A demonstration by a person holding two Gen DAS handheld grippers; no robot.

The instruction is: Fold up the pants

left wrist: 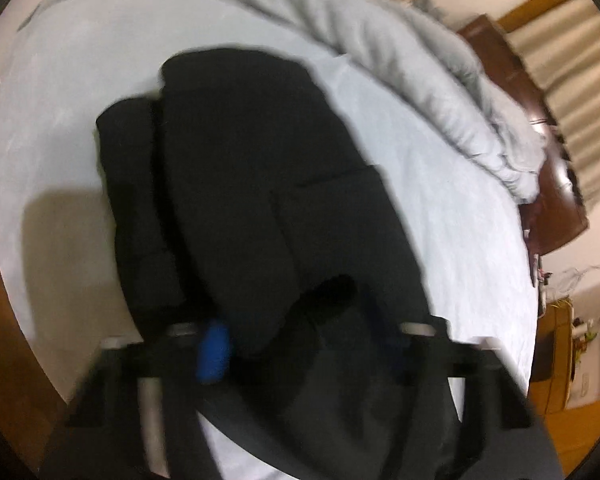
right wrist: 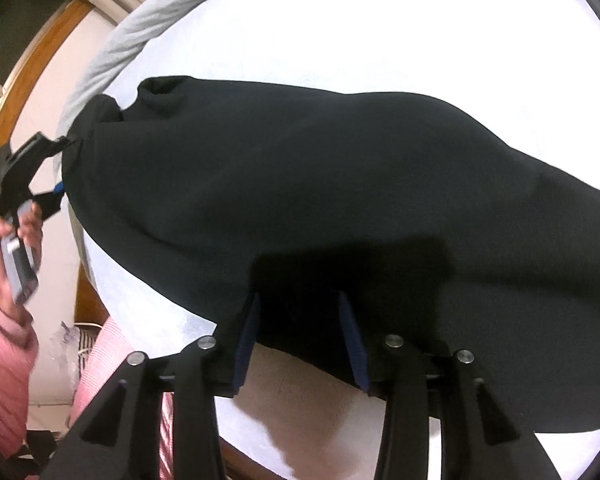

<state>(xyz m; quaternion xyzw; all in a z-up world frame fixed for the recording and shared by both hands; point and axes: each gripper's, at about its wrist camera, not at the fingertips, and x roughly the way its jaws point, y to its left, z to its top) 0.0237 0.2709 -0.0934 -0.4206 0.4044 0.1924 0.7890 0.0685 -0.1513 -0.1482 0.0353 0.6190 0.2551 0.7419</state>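
Observation:
Black pants (left wrist: 240, 184) lie on a white bed sheet (left wrist: 439, 200), partly folded over themselves, with a second layer showing at the left. My left gripper (left wrist: 300, 344) is at the near edge of the pants; the cloth bunches between its blue-padded fingers (left wrist: 214, 350), and the view is blurred. In the right wrist view the pants (right wrist: 339, 200) hang lifted across the frame. My right gripper (right wrist: 300, 336) has its blue pads (right wrist: 246, 344) apart with the pants edge between them. The left gripper (right wrist: 56, 168) shows at far left, gripping the other end of the cloth.
A rumpled grey blanket (left wrist: 419, 64) lies along the far side of the bed. A dark wooden headboard (left wrist: 539, 152) and striped curtains (left wrist: 571, 80) stand at the right. The person's hand and pink sleeve (right wrist: 4, 320) are at the left. Wooden floor (left wrist: 4, 280) borders the bed.

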